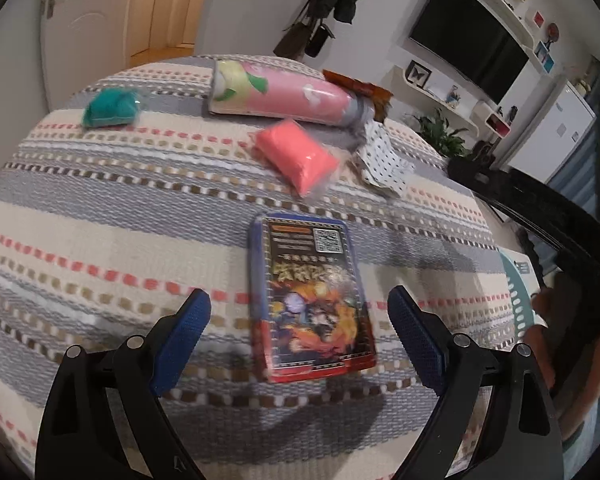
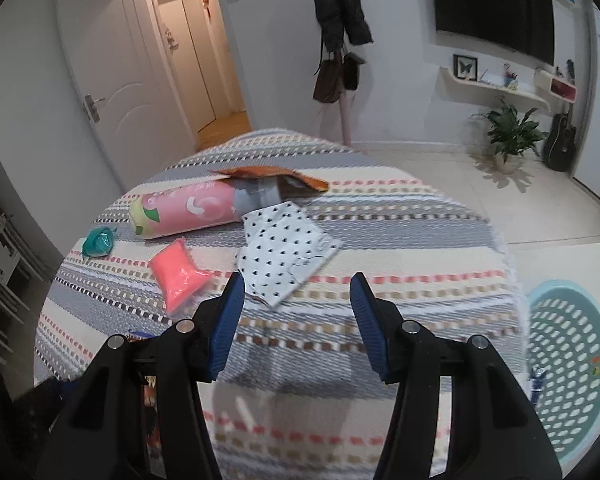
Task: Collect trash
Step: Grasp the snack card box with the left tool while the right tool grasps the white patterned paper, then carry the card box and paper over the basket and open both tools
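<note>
Glossy blue-edged card pack (image 1: 314,300): lies lengthwise, near-to-far, between wide-open, empty left gripper (image 1: 300,328) pads; right gripper (image 2: 296,320) half-open, empty, farther off.

Striped tablecloth (image 1: 120,208); pink packet (image 1: 296,156), teal packet (image 1: 112,108), white wrapper (image 2: 288,256) with seemingly black dots.

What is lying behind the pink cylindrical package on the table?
Behind the pink cylindrical package an orange-brown wrapper lies flat, its far edge and right end visible. The package covers its near part, so its full shape cannot be seen.
</note>
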Demonstrator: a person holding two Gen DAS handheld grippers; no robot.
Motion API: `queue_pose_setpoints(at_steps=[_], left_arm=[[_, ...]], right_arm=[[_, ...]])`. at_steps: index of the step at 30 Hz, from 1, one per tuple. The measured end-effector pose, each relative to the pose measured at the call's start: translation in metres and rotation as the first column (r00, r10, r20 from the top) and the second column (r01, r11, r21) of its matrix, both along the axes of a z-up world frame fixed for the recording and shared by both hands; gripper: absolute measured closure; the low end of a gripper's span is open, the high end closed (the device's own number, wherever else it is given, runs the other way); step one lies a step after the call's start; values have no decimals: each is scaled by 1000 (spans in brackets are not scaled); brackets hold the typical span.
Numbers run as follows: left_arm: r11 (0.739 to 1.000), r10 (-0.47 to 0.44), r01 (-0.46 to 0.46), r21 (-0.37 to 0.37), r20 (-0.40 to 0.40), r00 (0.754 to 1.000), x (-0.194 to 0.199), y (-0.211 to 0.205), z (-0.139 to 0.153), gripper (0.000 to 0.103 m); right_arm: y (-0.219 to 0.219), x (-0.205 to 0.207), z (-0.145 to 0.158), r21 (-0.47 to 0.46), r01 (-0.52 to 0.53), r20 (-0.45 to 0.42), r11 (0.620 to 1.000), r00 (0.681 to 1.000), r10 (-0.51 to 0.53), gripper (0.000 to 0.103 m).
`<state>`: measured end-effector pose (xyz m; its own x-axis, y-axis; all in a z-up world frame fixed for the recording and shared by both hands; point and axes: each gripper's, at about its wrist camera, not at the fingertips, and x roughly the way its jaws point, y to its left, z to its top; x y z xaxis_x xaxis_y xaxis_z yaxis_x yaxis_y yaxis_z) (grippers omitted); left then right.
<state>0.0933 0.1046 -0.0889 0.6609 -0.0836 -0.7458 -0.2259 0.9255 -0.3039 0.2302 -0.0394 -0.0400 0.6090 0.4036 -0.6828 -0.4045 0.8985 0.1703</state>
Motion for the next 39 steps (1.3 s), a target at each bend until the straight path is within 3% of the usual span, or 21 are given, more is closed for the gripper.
queue_pose_setpoints(at_steps=[4, 9, 11, 13, 24, 30, 35, 37, 39], left_arm=[[998, -20, 20, 57, -6, 1000, 6, -10, -3, 14], [978, -19, 29, 207, -48, 999, 13, -27, -7, 15], [965, -10, 25, 261, -57, 998, 13, -31, -9, 21], [956, -4, 19, 294, -51, 999, 12, -29, -7, 45], [969, 14, -9, 249, -20, 1000, 11, 12, -1, 45], [967, -14, 17, 254, -14, 1000, 11, 6, -1, 45], [969, -12, 15, 248, -10, 1000, 12, 5, -1, 45], [968, -11, 14, 251, -10, 1000, 11, 4, -2, 45], [969, -12, 13, 247, -7, 1000, 13, 8, -2, 45]], right_arm=[[13, 11, -10, -15, -1, -15, 1000, 1000, 1, 52], [29, 27, -22, -30, -9, -52, 1000, 999, 8, 52], [34, 33, -25, -32, -11, -69, 999, 998, 9, 52], [39, 38, -28, -31, -15, -86, 999, 996, 13, 52], [64, 59, -40, -99, -12, -106, 995, 994, 1, 52], [77, 59, -43, -171, -3, -67, 985, 998, -9, 52], [79, 58, -43, -156, -4, -62, 988, 998, -6, 75], [78, 56, -42, -146, -9, -56, 989, 998, 0, 89], [73, 51, -37, -117, -22, -36, 993, 999, 18, 95]])
